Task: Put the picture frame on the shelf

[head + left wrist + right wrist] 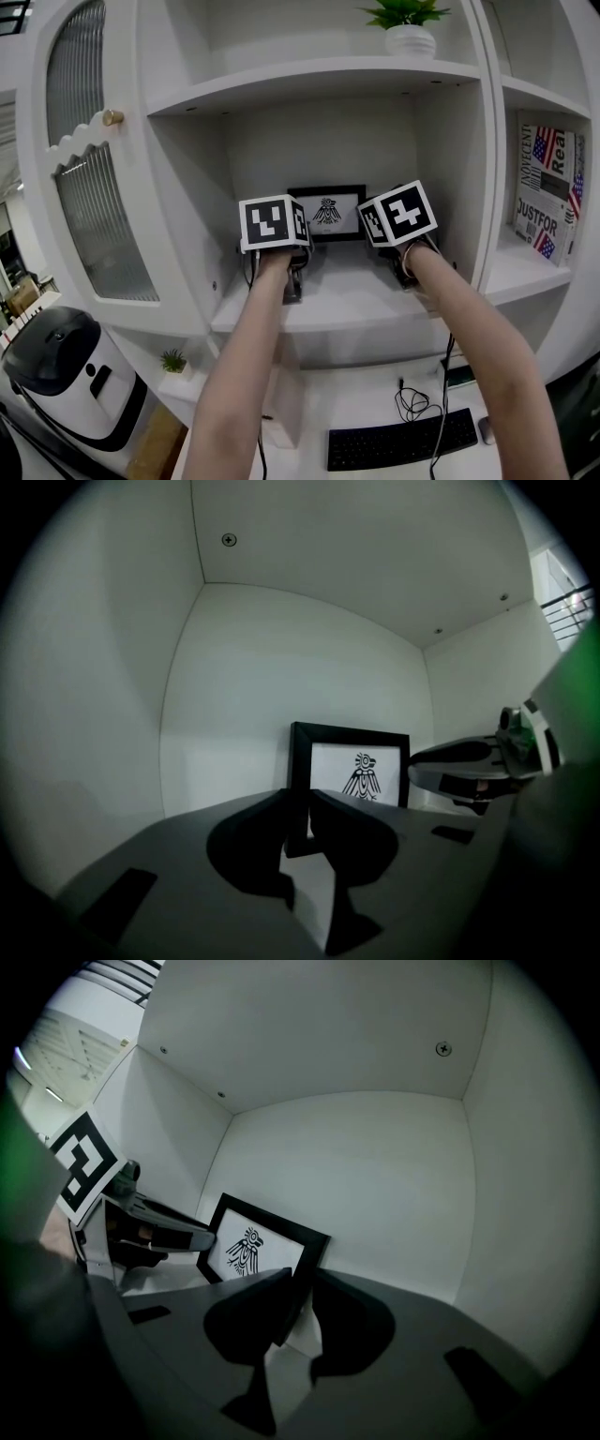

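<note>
Head view steeply down into shelf (349, 298), gripper views close inside, sharing picture frame (349, 769)

Both your forearms, left (246, 356) and right (469, 319), extend forward side by side. The left gripper (298, 799) points nearly level, fingers (253, 841) closed on the picture frame (352, 761) at its left edge. The right gripper (298, 1283) clamps its right edge.

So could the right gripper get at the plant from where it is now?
Probably not: the right gripper is shut on the right edge of the frame, and the board above lies between it and the plant.
</note>
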